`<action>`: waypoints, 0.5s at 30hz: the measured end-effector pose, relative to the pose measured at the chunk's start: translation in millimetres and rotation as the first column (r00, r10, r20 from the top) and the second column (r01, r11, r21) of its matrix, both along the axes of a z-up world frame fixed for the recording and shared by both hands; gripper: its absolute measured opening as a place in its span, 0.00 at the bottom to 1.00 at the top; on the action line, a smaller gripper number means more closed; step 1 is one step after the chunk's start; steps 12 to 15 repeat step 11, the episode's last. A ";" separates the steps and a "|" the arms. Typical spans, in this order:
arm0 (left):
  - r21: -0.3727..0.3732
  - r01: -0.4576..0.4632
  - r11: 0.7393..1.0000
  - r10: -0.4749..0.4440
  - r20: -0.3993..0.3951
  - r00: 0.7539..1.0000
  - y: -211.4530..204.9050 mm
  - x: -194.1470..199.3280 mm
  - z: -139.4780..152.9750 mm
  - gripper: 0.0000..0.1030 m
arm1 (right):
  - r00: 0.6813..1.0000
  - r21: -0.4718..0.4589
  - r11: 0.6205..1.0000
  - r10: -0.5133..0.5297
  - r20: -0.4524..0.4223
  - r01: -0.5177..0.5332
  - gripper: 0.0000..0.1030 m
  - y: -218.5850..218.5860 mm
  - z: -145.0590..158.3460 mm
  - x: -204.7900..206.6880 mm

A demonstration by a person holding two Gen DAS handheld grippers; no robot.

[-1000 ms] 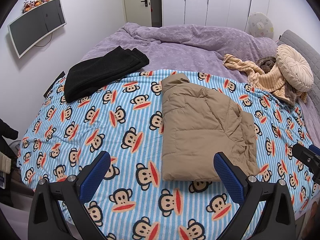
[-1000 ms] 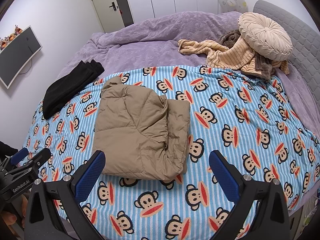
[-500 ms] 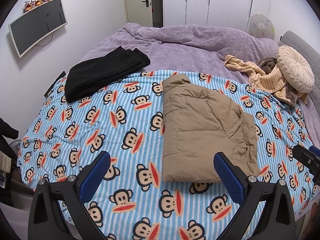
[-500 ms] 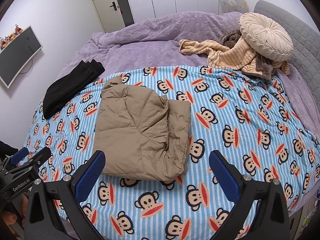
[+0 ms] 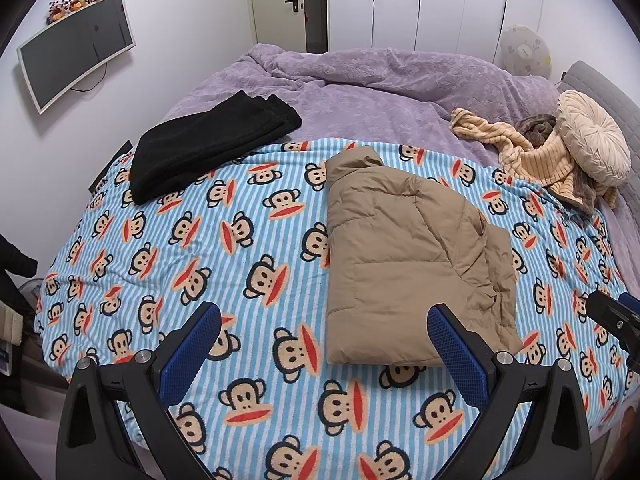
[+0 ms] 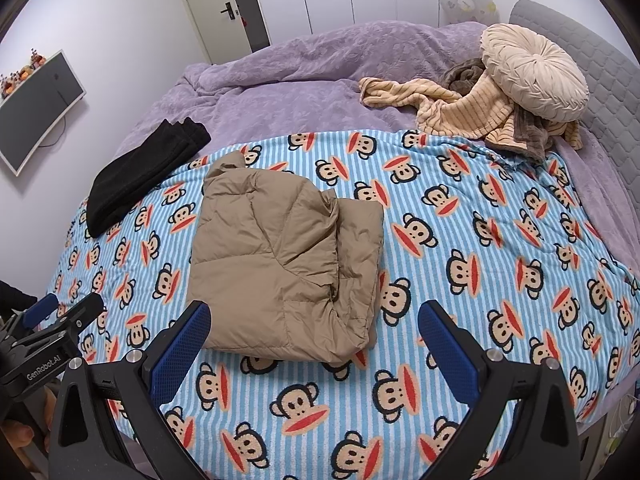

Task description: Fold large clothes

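Monkey-print blanket (image 5: 192, 248) covers the bed; the folded tan jacket (image 5: 408, 264) lies on it, beyond both grippers, untouched. Left gripper (image 5: 324, 344) and right gripper (image 6: 314, 340) hang spread, empty. Left gripper's body reads "GenRobot.AI".

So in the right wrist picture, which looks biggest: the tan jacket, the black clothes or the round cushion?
1. tan jacket, clearly biggest.
2. and 3. black clothes and round cushion look about alike; the cushion lies farther away, so I won't rank them.

bare monkey blanket (image 6: 460, 248) right of folded tan jacket (image 6: 280, 264); black garment (image 6: 144, 172) far-left
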State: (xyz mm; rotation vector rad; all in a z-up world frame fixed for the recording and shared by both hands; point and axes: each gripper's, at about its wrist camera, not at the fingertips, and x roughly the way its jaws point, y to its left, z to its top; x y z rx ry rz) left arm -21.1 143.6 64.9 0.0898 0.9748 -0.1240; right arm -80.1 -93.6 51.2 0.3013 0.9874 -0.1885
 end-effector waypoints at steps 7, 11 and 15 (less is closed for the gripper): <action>-0.008 -0.007 1.000 0.007 0.009 1.000 0.1 1.3 -0.5 1.00 | 1.000 0.001 1.000 -0.001 0.000 0.001 1.00 0.9 0.6 -0.3; -0.008 -0.001 1.000 0.001 0.016 1.000 -2.5 0.4 0.1 1.00 | 1.000 0.002 1.000 -0.003 0.000 0.003 1.00 0.5 -0.2 0.1; -0.008 -0.001 1.000 0.001 0.016 1.000 -2.5 0.4 0.1 1.00 | 1.000 0.002 1.000 -0.003 0.000 0.003 1.00 0.5 -0.2 0.1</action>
